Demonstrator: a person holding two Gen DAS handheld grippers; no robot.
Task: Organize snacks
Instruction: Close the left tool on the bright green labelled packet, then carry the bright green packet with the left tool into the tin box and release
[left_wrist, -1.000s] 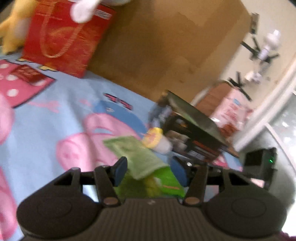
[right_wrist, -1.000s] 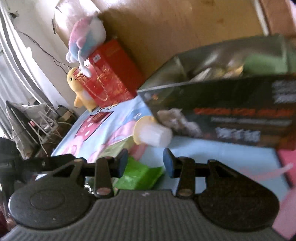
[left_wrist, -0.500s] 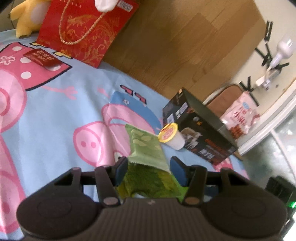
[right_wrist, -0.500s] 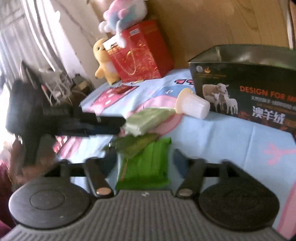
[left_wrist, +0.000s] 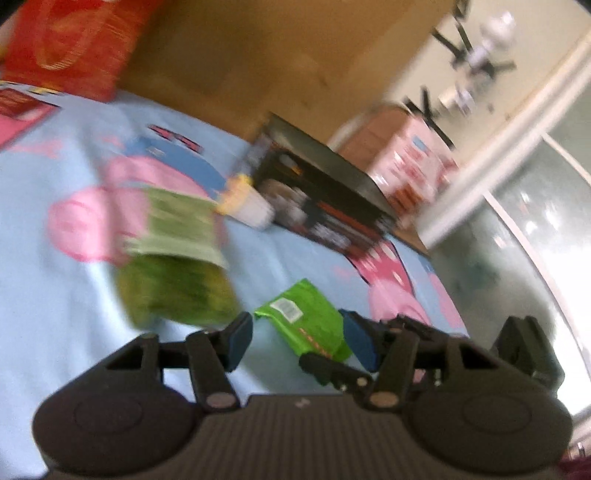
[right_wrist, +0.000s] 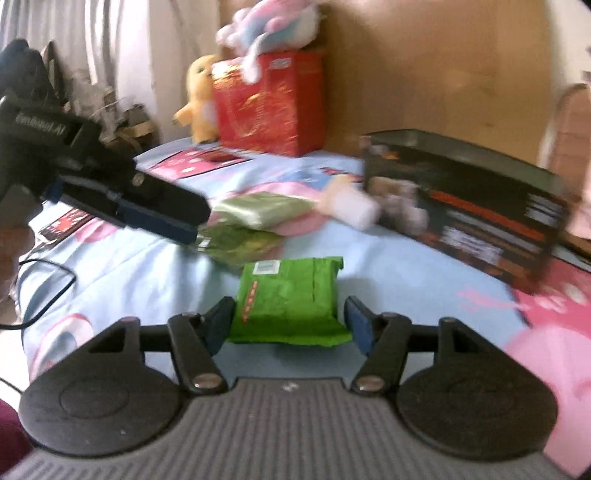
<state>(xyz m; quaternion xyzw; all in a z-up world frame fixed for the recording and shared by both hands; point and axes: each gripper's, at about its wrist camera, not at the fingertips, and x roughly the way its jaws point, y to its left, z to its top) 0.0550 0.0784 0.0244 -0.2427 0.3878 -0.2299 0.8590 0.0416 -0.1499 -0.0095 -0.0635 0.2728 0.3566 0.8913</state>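
Observation:
A bright green snack packet (right_wrist: 288, 302) lies flat on the cartoon bedsheet (right_wrist: 406, 280), between the fingers of my right gripper (right_wrist: 290, 326). Its jaws are closing, with the pads close to the packet's sides but not clearly pressing. My left gripper (left_wrist: 299, 341) is opening with nothing gripped, and the bright green packet (left_wrist: 303, 325) lies just beyond its tips. A dark green packet (left_wrist: 177, 291) and a pale green packet (left_wrist: 177, 225) lie ahead on the left. In the right wrist view, the left gripper (right_wrist: 192, 225) ends at the dark green packet (right_wrist: 236, 243).
An open black box (right_wrist: 480, 221) stands at the right, with a yellow-lidded white cup (right_wrist: 351, 206) on its side against it. A red gift bag (right_wrist: 269, 103) and plush toys (right_wrist: 199, 99) stand against the wooden headboard. A cable (right_wrist: 48, 291) trails at the left.
The left gripper came off the dark green packet and shifted right toward the bright green one. The right gripper rolled level and moved so that its jaws straddle the bright green packet.

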